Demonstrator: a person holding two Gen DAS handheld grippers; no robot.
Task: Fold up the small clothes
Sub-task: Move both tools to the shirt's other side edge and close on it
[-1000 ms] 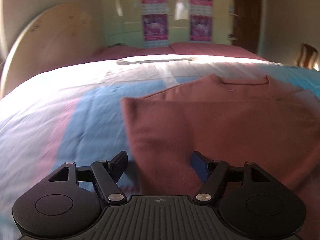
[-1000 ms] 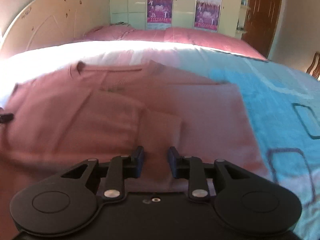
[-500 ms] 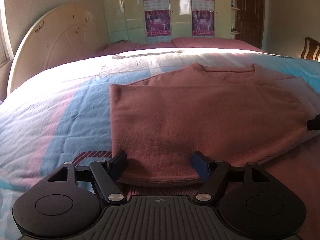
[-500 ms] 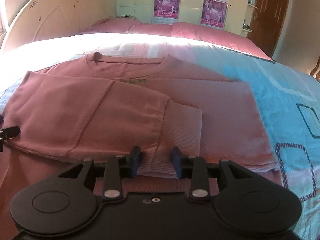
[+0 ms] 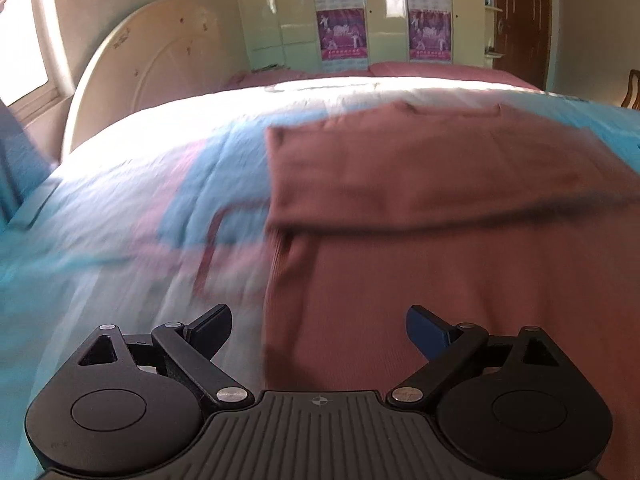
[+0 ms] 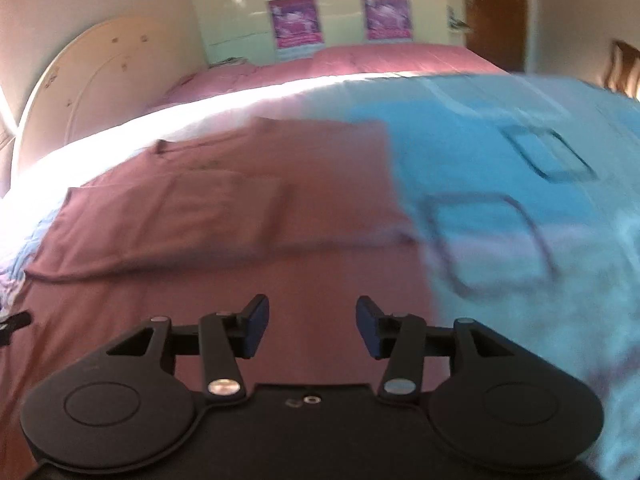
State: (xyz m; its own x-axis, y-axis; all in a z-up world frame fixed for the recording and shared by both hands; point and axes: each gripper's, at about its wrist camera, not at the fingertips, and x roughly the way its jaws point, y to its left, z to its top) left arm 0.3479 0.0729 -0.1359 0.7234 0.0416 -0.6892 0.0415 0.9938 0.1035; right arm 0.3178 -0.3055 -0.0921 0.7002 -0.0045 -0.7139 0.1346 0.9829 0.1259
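Note:
A dusty-pink sweater (image 5: 440,184) lies flat on the bed, both sleeves folded in across its chest, neckline at the far end. In the right wrist view the same sweater (image 6: 240,216) fills the left half, its folded sleeve lying across the body. My left gripper (image 5: 319,330) hovers over the sweater's lower left edge; its jaws are opening wide and nothing is between them. Above the lower body of the sweater my right gripper (image 6: 312,326) has its jaws opening too, with only flat cloth beneath them. The left gripper's fingertip (image 6: 16,320) shows at the left edge.
The bed has a blue, pink and white patterned cover (image 5: 120,216) with square outlines (image 6: 488,240). Pink pillows (image 6: 320,68) and a cream headboard (image 5: 152,64) lie at the far end. A wardrobe with posters (image 5: 384,12), a brown door (image 6: 496,8) and a chair (image 6: 624,68) stand behind.
Both grippers let go of the folded sleeves and pulled back toward the sweater's hem. Their jaws have widened. The sleeves now lie folded on the chest.

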